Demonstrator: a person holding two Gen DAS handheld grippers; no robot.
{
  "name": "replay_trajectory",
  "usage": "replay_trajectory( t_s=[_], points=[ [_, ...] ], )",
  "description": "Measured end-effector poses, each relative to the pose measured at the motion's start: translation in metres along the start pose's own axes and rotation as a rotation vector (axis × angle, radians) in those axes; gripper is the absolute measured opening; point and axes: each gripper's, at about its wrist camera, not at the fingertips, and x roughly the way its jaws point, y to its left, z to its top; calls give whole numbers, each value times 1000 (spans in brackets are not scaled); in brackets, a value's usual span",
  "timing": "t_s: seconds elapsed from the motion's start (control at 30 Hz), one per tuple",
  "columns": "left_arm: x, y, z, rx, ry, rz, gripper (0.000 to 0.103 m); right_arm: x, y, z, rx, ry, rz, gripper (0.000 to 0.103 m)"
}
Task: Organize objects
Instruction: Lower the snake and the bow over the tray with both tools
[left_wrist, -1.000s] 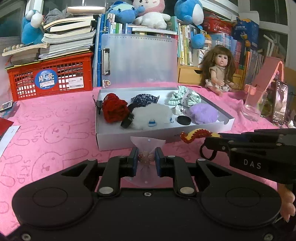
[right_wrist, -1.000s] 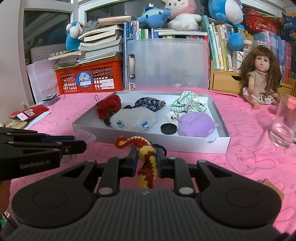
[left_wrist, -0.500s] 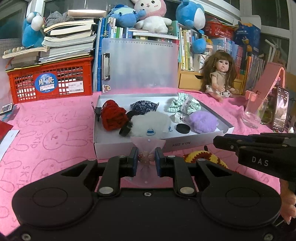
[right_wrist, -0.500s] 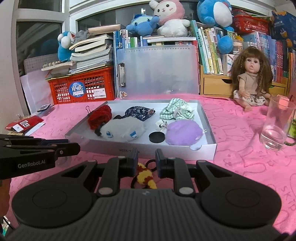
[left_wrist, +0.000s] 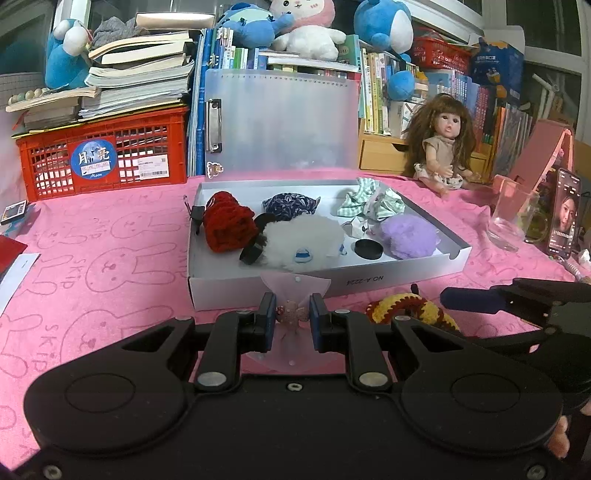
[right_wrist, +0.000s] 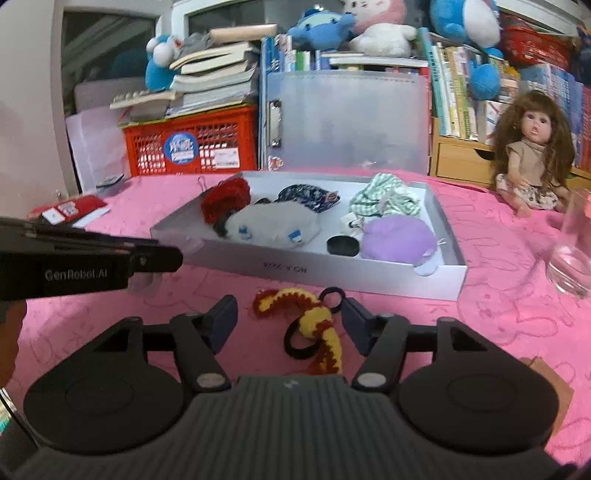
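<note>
The right gripper (right_wrist: 288, 317), a second ago clamped on the yellow-and-red crocheted hair tie (right_wrist: 314, 325), is opening its jaws; the tie lies loose on the pink cloth (right_wrist: 498, 314) at lower centre, outside the white box (right_wrist: 369, 275), so I judge it set aside; the left gripper (left_wrist: 291, 321) grips a pink bow (left_wrist: 293, 291); legible: "GenRobot.AI", "NO.A-2224".

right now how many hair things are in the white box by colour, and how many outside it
In the white box:
red: 1
navy patterned: 1
white fluffy: 1
green striped: 1
purple: 1
Outside the box:
yellow and red, on the pink cloth: 1
pale pink bow, in the left gripper: 1
Total: 7
</note>
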Motion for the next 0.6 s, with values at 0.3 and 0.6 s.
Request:
replay_trajectory(
  t_s=[0.3, 0.6],
  points=[
    [2, 1, -2, -4, 3, 1, 18, 18, -6, 1, 51, 34, -71, 80],
    [4, 1, -5, -9, 7, 0, 18, 17, -9, -1, 53, 59, -90, 31]
  ],
)
